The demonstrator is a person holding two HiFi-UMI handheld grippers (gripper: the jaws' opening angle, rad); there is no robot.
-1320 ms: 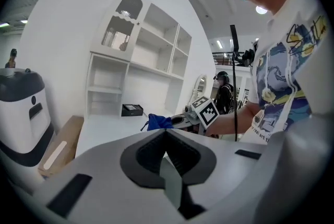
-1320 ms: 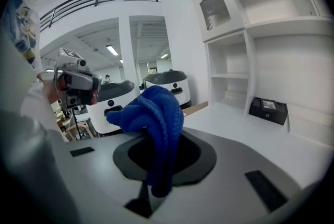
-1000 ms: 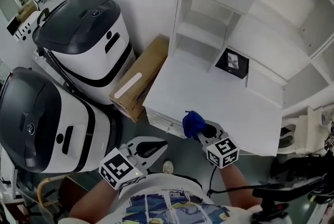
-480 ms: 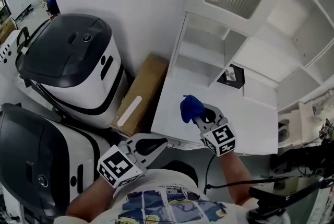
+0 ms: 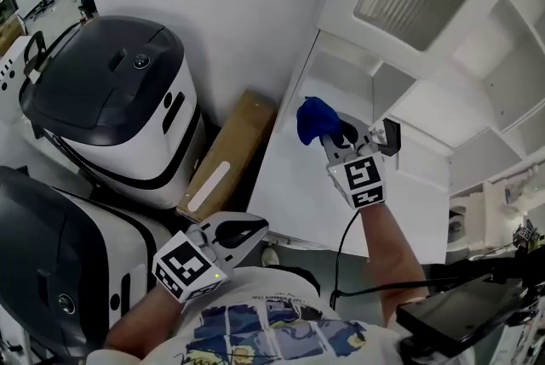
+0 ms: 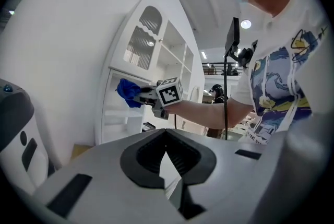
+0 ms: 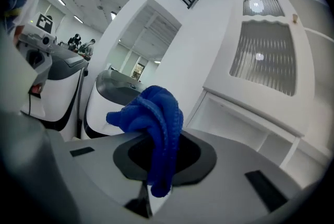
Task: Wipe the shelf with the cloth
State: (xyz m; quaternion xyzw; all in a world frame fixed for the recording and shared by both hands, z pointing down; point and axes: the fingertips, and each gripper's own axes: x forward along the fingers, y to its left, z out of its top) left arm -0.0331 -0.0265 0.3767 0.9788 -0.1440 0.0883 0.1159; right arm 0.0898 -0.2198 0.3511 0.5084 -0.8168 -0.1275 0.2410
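Note:
My right gripper (image 5: 334, 134) is shut on a bunched blue cloth (image 5: 317, 120). It hangs above the white desk top (image 5: 294, 180), just in front of the lowest open compartment of the white shelf unit (image 5: 341, 78). In the right gripper view the cloth (image 7: 154, 118) hangs folded between the jaws, with the shelf unit (image 7: 245, 118) ahead on the right. My left gripper (image 5: 255, 229) sits low near my body, shut with nothing in it. From the left gripper (image 6: 167, 150) view, the cloth (image 6: 127, 92) shows before the shelf (image 6: 117, 113).
Two big white-and-dark-grey machines (image 5: 111, 99) (image 5: 51, 270) stand at the left. A long cardboard box (image 5: 226, 155) leans between them and the desk. A small black frame (image 5: 392, 134) rests at the back of the desk. A dark device (image 5: 460, 308) sits lower right.
My right gripper has carried the cloth up and forward, from the desk's front edge to the lower shelf opening. The left gripper has stayed low.

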